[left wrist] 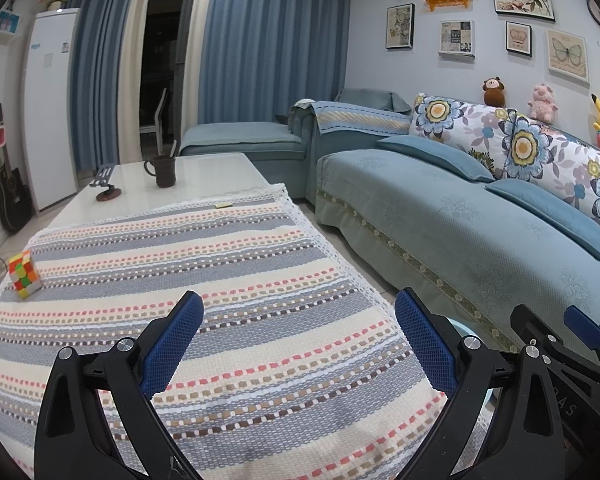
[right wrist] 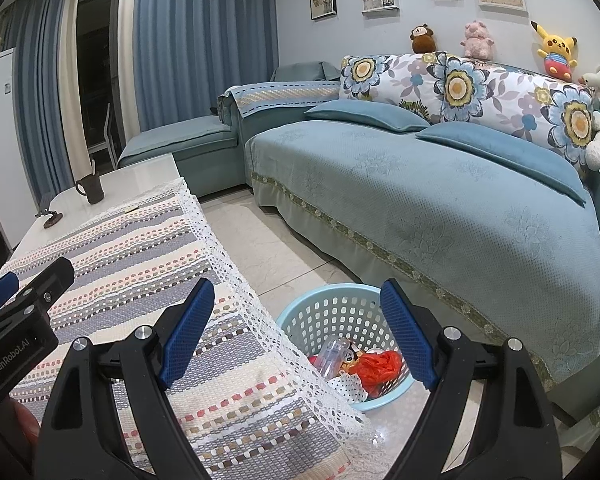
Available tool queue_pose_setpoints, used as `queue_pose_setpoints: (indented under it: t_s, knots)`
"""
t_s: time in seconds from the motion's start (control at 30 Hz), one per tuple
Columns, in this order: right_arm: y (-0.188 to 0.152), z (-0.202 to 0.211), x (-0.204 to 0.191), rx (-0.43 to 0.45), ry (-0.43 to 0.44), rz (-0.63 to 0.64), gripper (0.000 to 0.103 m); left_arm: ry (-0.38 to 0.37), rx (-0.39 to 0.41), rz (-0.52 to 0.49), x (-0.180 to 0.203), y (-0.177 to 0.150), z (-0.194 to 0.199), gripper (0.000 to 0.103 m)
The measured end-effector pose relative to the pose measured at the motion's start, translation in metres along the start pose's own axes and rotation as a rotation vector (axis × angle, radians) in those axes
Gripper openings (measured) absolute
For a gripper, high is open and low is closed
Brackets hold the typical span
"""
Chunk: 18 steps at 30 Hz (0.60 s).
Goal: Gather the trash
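Trash, a red plastic bag (right wrist: 379, 365) and clear wrappers, already lies in the pale blue perforated plastic basket (right wrist: 300, 312) on the floor beside the striped woven-cloth table (left wrist: 228, 280). Both the left claw (left wrist: 298, 344) and right claw (right wrist: 298, 334) hover spread and empty; the next move probably calls for finding any remaining scrap, perhaps the small yellowish piece (left wrist: 223, 205) on the cloth.

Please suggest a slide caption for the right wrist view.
Open right gripper above light-blue basket holding trash.

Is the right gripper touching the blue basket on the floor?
Apart. The right wrist view shows the right gripper open and empty above the table edge, with the blue basket lower down on the floor beyond its fingertips.
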State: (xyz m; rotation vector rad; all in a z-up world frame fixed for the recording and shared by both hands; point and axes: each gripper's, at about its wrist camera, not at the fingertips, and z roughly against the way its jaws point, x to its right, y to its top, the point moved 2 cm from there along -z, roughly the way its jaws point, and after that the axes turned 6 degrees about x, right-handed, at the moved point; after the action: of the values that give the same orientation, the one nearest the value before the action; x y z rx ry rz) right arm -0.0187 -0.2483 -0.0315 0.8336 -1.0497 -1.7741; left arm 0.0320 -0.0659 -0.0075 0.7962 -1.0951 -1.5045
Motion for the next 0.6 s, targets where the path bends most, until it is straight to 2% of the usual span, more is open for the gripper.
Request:
queue_pose_setpoints:
  t_s: [0.6]
  knots:
    - [0.0015,0.0037,-0.0023,0.016,0.004,0.022,0.081,0.008,0.001,0.008,-0.0038,-0.0014,0.0016,0.094]
